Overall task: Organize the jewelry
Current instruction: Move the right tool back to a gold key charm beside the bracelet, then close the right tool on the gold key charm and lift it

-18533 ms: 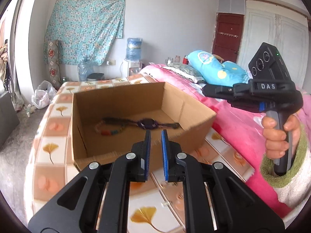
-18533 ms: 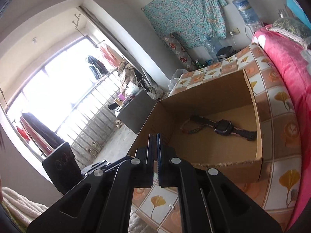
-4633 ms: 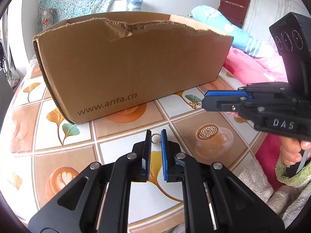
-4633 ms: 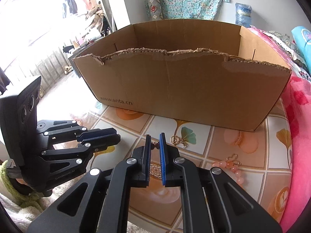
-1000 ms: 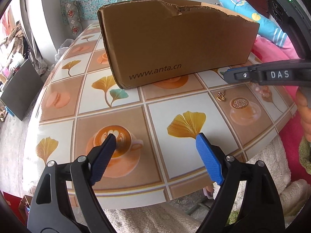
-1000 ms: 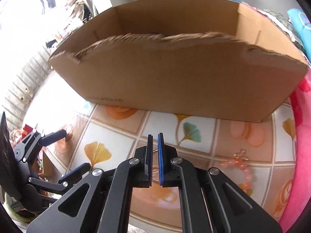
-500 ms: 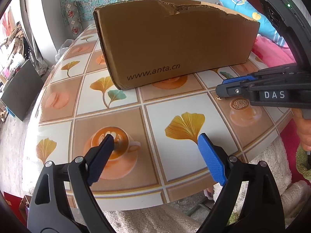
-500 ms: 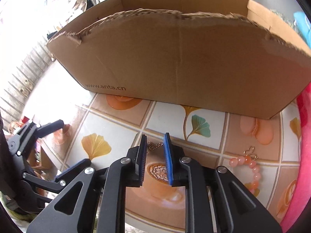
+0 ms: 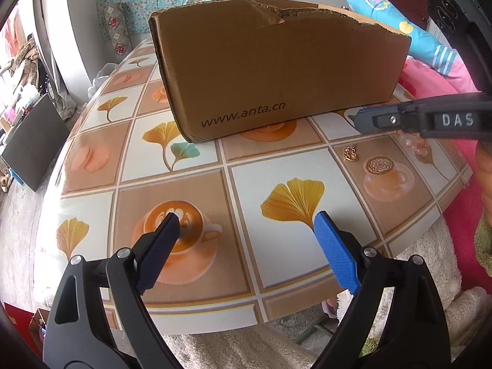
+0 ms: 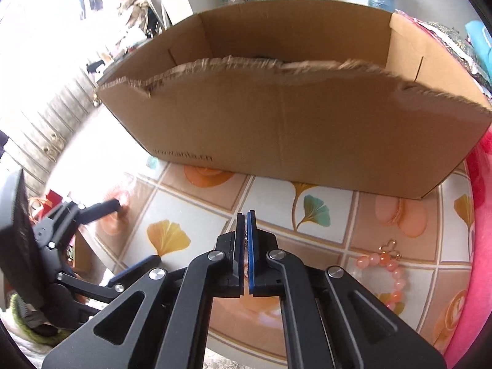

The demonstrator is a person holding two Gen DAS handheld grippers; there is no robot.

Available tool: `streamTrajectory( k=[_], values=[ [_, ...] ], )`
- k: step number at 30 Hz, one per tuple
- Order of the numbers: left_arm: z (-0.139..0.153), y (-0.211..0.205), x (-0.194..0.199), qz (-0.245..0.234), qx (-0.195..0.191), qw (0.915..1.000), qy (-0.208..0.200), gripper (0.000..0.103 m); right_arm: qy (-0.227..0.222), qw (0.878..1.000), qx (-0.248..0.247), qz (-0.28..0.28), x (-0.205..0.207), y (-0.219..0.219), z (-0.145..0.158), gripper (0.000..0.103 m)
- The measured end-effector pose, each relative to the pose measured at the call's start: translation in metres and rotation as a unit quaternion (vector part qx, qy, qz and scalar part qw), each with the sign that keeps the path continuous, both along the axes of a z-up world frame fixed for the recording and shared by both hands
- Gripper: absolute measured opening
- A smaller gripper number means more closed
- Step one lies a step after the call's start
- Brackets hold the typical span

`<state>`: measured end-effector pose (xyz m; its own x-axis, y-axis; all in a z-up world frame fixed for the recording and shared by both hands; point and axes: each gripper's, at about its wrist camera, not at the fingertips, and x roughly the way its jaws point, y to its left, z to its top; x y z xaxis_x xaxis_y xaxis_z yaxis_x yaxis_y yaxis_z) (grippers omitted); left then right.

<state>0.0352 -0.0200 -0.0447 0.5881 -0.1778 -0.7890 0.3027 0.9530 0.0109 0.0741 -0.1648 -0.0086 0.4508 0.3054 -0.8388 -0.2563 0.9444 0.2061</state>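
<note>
My left gripper [image 9: 244, 223] hangs wide open over the near part of the patterned table [image 9: 92, 153], with nothing between its blue pads. The brown cardboard box [image 9: 276, 67] stands behind it. My right gripper [image 10: 246, 230] is shut, its pads pressed together. A gold glint shows in the slit between them, and I cannot tell whether it is pinched. In the left wrist view the right gripper [image 9: 363, 120] hovers above a small gold charm [image 9: 350, 153] that lies on the table. A pink bead bracelet [image 10: 387, 264] lies to the right of it.
The box [image 10: 292, 129] has a torn front rim and an open top. A pink bedspread [image 10: 482, 215] borders the table on the right. A person's hand in a green sleeve [image 9: 484, 233] holds the right gripper. White fleece [image 9: 246, 347] lies below the table's near edge.
The right gripper's jaws, slightly apart around the gold charm half a second ago, have closed, and it has lifted a little. The charm lies where it lay one second ago. The left gripper has stayed open and still.
</note>
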Motion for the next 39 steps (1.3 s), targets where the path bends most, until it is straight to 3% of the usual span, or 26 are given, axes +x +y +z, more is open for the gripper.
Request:
streamTrajectory(
  k=[8, 12, 18, 21, 24, 32, 39],
  values=[
    [0.0, 0.0, 0.0, -0.001, 0.0, 1.0, -0.001, 0.087, -0.011, 1.0, 0.002, 0.002, -0.007, -0.009, 0.021, 0.004],
    [0.0, 0.0, 0.0, 0.0, 0.001, 1.0, -0.001, 0.088, -0.013, 0.999, -0.046, 0.024, -0.004, 0.024, 0.011, 0.032],
    [0.0, 0.0, 0.001, -0.001, 0.0, 1.0, 0.0, 0.088, -0.015, 0.992, -0.118, 0.05, 0.001, 0.05, -0.008, 0.029],
    [-0.001, 0.0, 0.001, -0.001, 0.0, 1.0, 0.0, 0.088, -0.006, 0.993, -0.1, 0.062, 0.002, 0.053, -0.008, 0.012],
    [0.0, -0.001, 0.0, -0.001, -0.001, 1.0, -0.001, 0.088, -0.003, 0.994, -0.096, 0.059, 0.003, 0.053, -0.006, 0.012],
    [0.0, -0.001, -0.003, -0.003, -0.003, 1.0, -0.005, 0.088, 0.014, 1.0, 0.002, 0.025, 0.008, 0.022, 0.012, 0.012],
    [0.0, 0.0, -0.003, -0.002, -0.003, 1.0, -0.007, 0.088, 0.021, 0.996, 0.091, 0.013, 0.011, -0.01, 0.035, 0.012]
  ],
)
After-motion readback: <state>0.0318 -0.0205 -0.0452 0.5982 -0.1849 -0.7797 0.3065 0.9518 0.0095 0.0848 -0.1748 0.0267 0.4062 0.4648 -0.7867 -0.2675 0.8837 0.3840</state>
